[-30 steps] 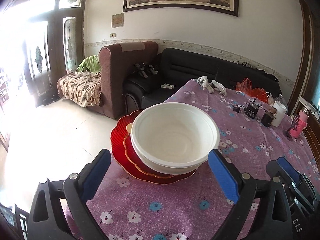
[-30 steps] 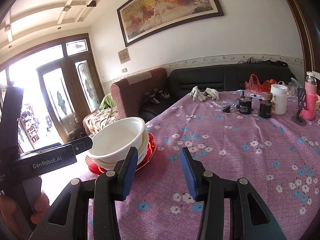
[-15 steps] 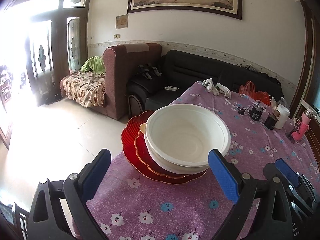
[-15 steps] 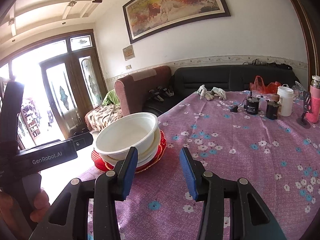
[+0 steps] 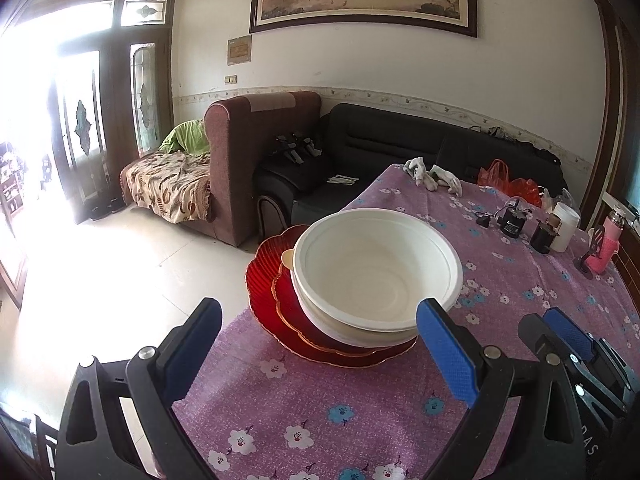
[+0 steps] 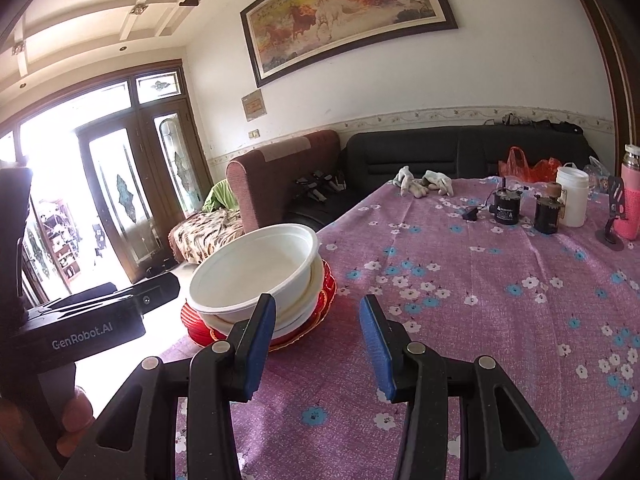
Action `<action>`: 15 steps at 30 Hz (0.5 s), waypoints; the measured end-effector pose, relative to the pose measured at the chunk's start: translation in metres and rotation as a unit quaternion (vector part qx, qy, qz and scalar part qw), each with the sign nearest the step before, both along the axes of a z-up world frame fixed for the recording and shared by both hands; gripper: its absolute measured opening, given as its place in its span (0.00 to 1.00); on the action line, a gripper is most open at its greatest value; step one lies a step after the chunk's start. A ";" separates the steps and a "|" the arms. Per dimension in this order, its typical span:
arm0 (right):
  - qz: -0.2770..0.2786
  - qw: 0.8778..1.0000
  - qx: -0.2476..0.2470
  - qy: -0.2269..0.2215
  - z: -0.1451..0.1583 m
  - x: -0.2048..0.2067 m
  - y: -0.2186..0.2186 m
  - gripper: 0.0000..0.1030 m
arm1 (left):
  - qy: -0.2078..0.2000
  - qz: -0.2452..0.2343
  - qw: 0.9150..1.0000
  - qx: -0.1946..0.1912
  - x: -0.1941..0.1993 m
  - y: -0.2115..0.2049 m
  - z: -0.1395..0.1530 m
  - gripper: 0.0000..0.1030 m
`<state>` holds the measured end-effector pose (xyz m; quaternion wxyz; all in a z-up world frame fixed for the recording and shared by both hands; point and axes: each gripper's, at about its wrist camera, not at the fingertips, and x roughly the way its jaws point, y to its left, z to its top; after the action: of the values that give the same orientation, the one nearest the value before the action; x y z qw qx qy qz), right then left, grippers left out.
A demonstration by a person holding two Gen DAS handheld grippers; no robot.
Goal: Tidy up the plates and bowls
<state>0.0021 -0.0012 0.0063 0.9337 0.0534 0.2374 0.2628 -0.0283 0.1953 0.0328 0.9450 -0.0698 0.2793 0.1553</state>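
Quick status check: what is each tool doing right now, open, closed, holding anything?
Left tool: open, holding nothing, short of the white bowl.
Right tool: open, holding nothing, over the tablecloth.

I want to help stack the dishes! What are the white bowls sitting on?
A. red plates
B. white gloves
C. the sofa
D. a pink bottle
A: the white bowls are nested on red plates with scalloped edges, near the edge of the table.
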 end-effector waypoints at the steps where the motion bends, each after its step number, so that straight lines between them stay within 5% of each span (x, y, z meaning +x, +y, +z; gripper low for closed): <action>1: -0.001 1.000 0.000 0.002 -0.001 0.001 -0.001 0.47 | 0.000 0.000 1.000 0.001 0.000 0.000 0.000 0.95; 15: -0.001 1.000 -0.002 0.005 -0.003 0.002 0.001 0.47 | 0.006 -0.001 1.000 0.021 0.002 -0.007 -0.004 0.95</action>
<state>0.0037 -0.0001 0.0033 0.9328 0.0535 0.2426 0.2612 -0.0267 0.1880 0.0286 0.9448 -0.0485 0.2815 0.1606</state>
